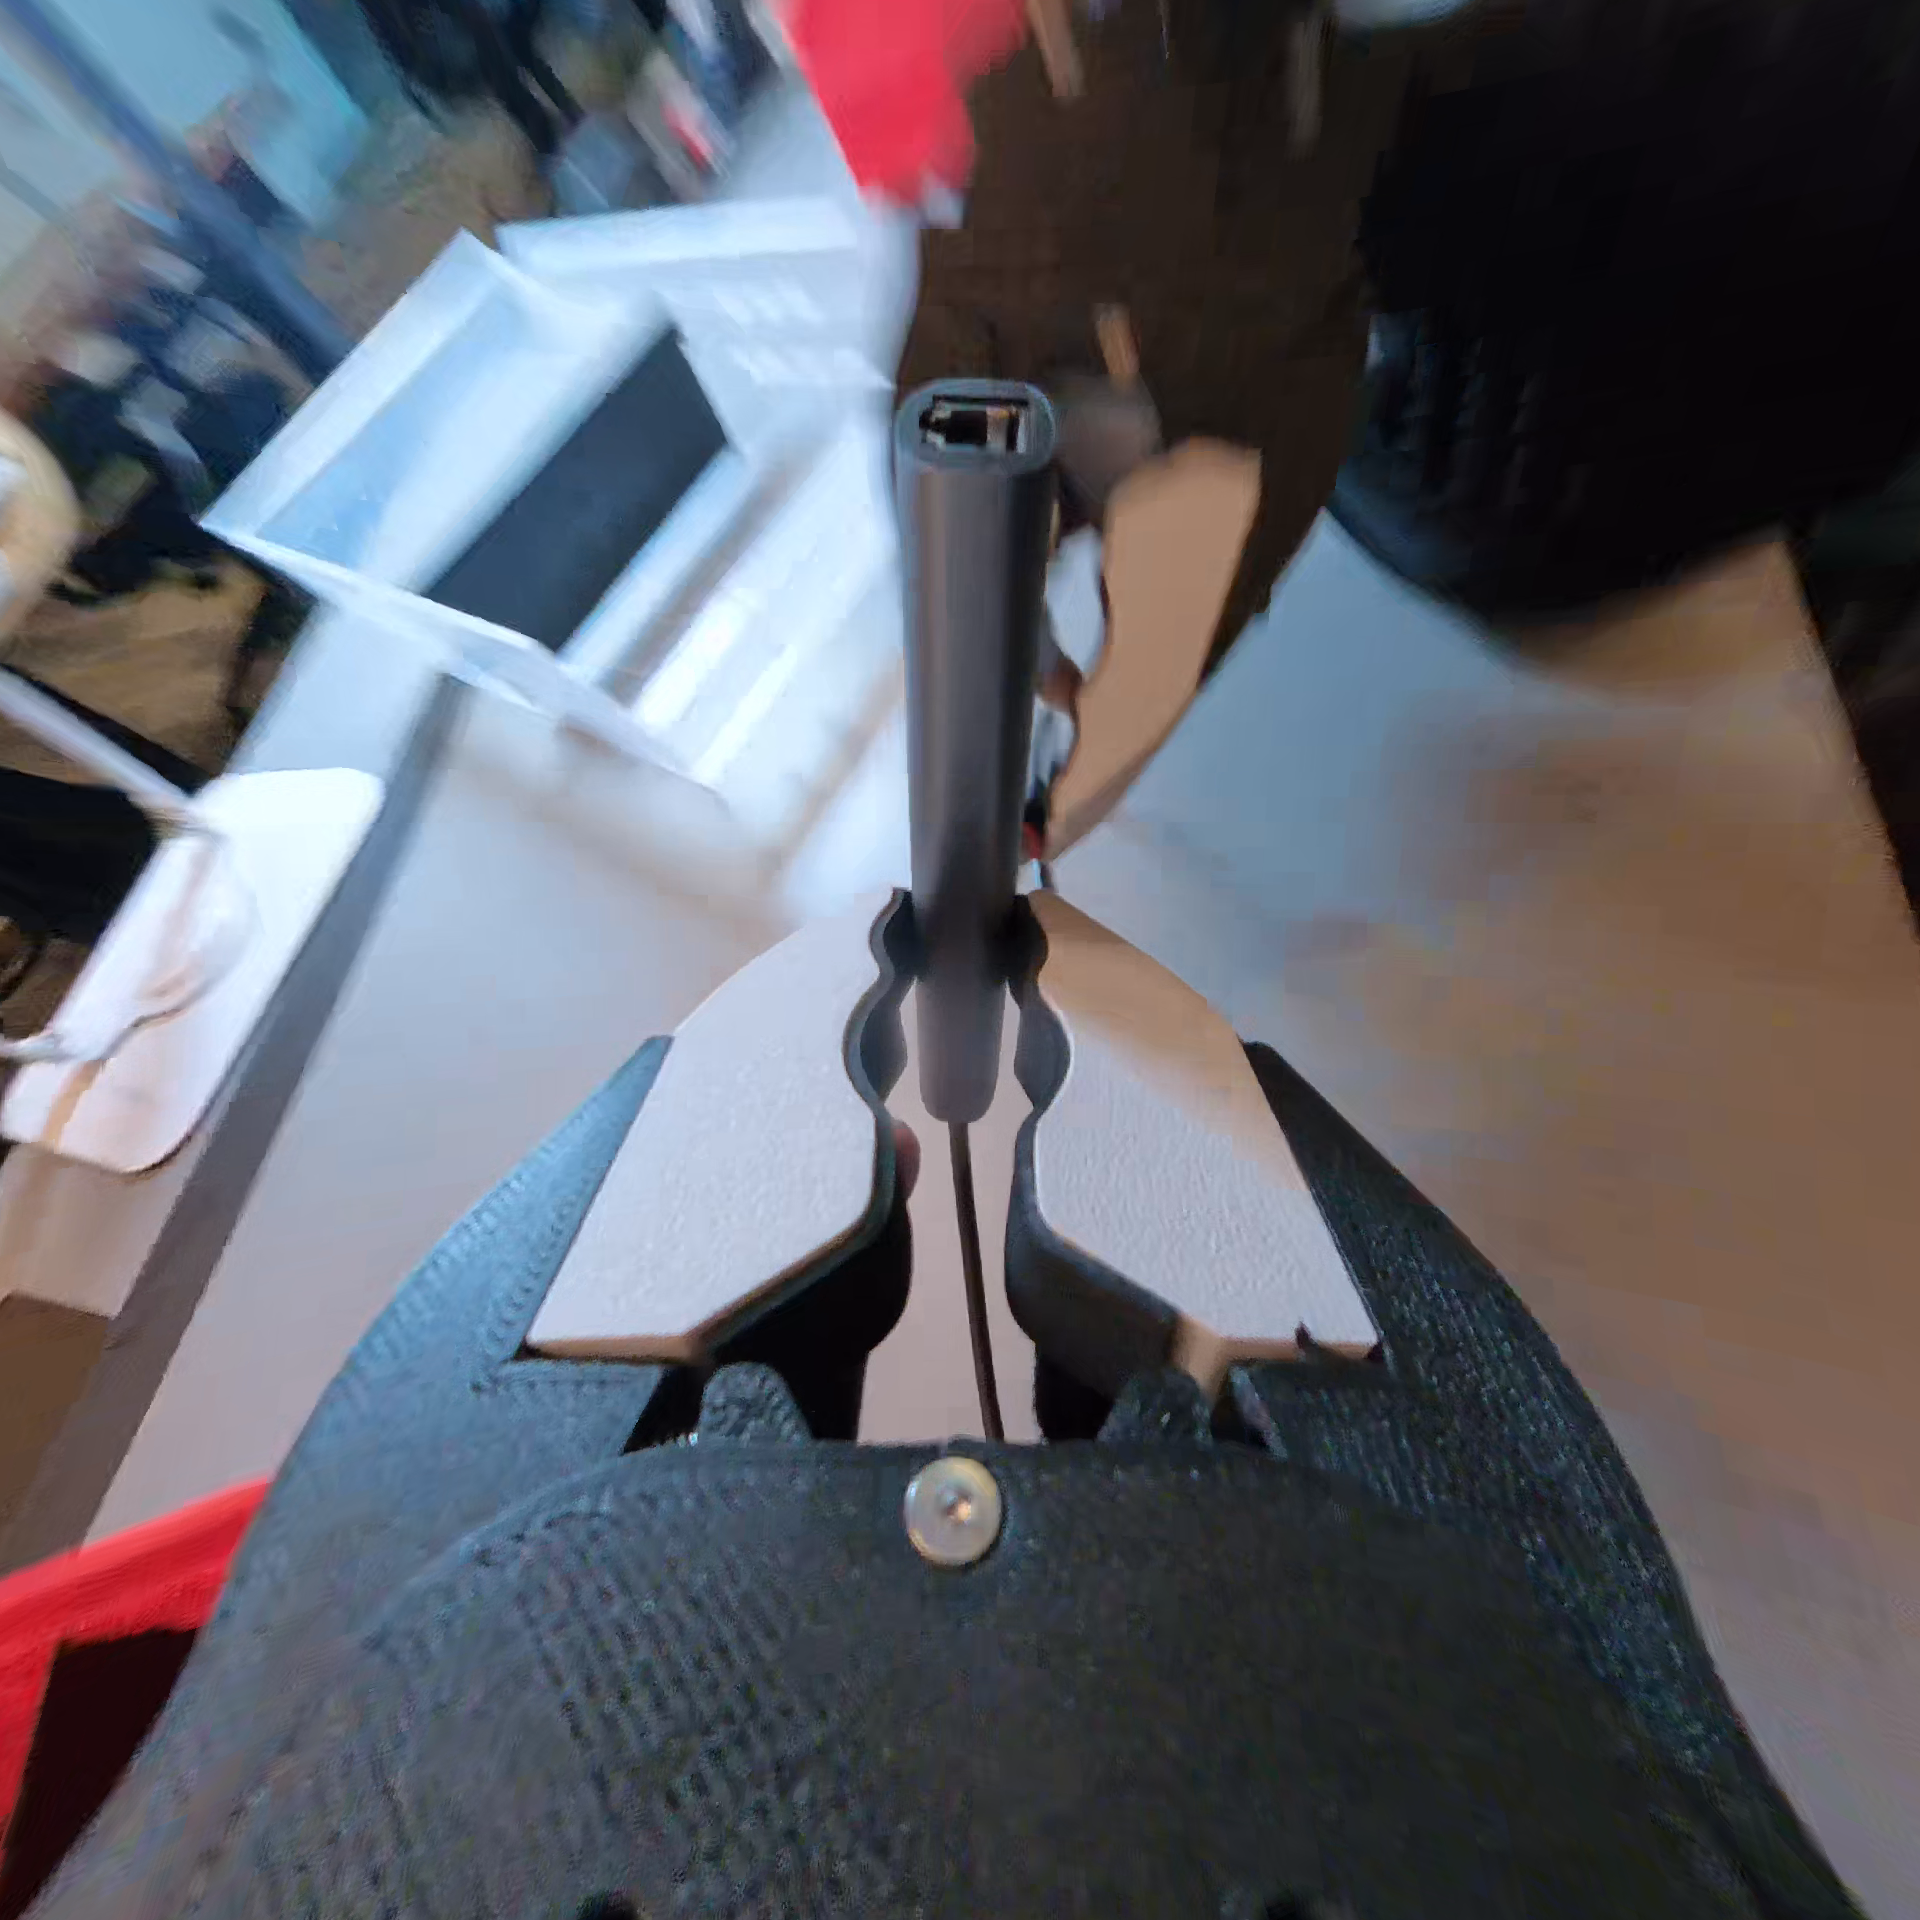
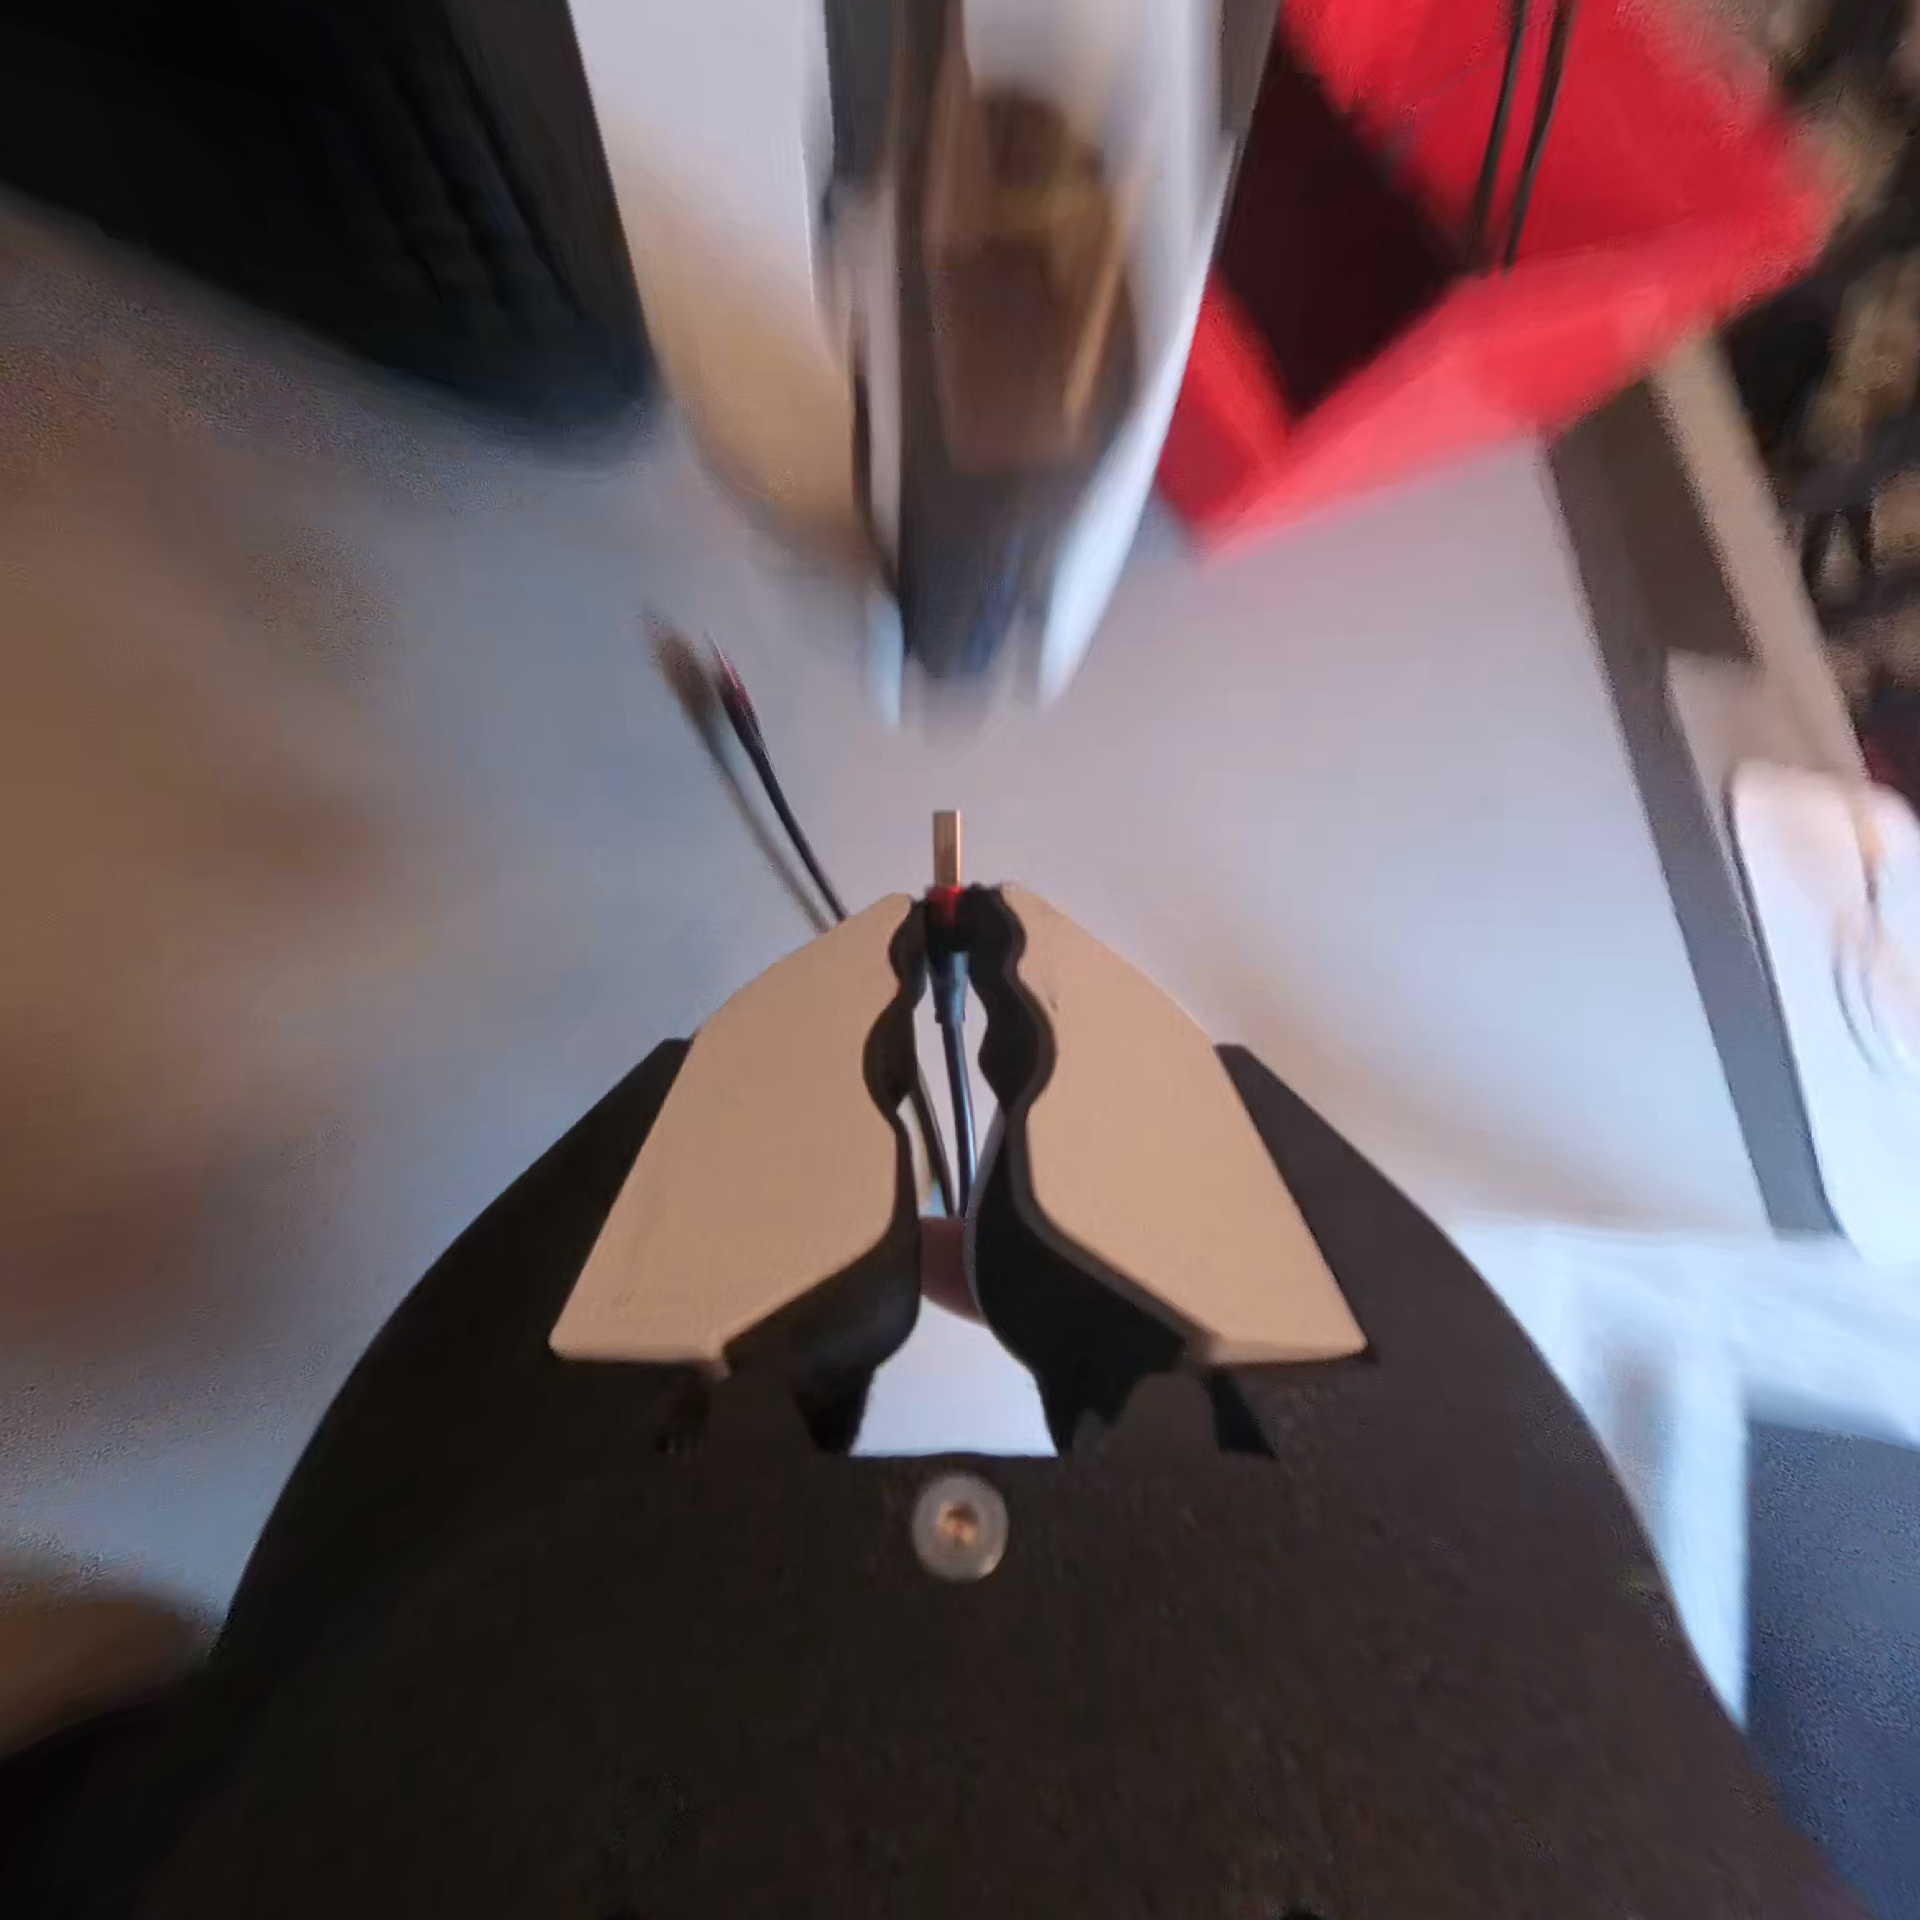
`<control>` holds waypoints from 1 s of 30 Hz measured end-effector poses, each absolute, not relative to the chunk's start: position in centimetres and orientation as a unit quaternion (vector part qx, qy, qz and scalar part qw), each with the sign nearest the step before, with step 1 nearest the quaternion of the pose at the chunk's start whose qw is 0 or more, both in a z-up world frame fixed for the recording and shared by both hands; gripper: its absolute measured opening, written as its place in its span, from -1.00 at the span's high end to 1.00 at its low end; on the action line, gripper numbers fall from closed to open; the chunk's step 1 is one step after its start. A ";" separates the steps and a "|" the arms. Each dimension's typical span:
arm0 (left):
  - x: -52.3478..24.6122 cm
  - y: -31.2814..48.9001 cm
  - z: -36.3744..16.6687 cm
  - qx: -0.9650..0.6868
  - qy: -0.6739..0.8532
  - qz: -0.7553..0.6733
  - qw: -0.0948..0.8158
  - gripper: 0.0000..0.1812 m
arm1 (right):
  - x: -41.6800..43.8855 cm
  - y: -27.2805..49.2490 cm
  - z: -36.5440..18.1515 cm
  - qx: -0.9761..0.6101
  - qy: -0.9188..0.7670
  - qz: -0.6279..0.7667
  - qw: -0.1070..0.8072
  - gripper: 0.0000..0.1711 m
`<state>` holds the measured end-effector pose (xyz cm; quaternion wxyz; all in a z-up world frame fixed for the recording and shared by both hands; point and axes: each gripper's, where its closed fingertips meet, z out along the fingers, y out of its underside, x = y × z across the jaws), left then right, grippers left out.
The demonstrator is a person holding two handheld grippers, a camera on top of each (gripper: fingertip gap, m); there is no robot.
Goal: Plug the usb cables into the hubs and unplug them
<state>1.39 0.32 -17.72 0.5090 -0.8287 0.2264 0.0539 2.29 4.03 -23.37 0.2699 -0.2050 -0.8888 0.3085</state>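
Observation:
My left gripper (image 1: 961,920) is shut on a slim dark grey hub (image 1: 971,665). The hub sticks out forward, its open end port facing away, and its thin cable runs back between the fingers. My right gripper (image 2: 951,899) is shut on a USB plug (image 2: 948,847) with a red and black body; the metal tip pokes out ahead and its black cable trails back. In the right wrist view the left gripper with the hub (image 2: 987,436) shows blurred straight ahead, apart from the plug. In the left wrist view the right gripper's finger (image 1: 1153,623) shows behind the hub.
A white table (image 1: 1351,987) lies below. White boxes (image 1: 582,499) stand at the left, with a white flat pad (image 1: 197,956) nearer. A red bin (image 2: 1507,281) is at the upper right, a second loose cable (image 2: 727,748) lies on the table, and a dark shape (image 2: 312,187) is at the upper left.

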 end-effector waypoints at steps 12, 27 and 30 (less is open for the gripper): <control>-2.9 -1.6 -14.6 -0.783 0.086 -0.046 0.615 0.81 | 0.4 11.6 -8.1 -0.261 -0.773 0.390 0.426 0.90; -1.6 -0.2 -17.5 -0.798 0.108 -0.030 0.592 0.81 | -5.9 30.1 -20.2 -0.494 -0.772 0.083 0.391 0.66; -1.5 -0.1 -17.6 -0.798 0.112 -0.029 0.591 0.81 | -6.0 29.0 -19.3 -0.493 -0.760 0.123 0.405 0.43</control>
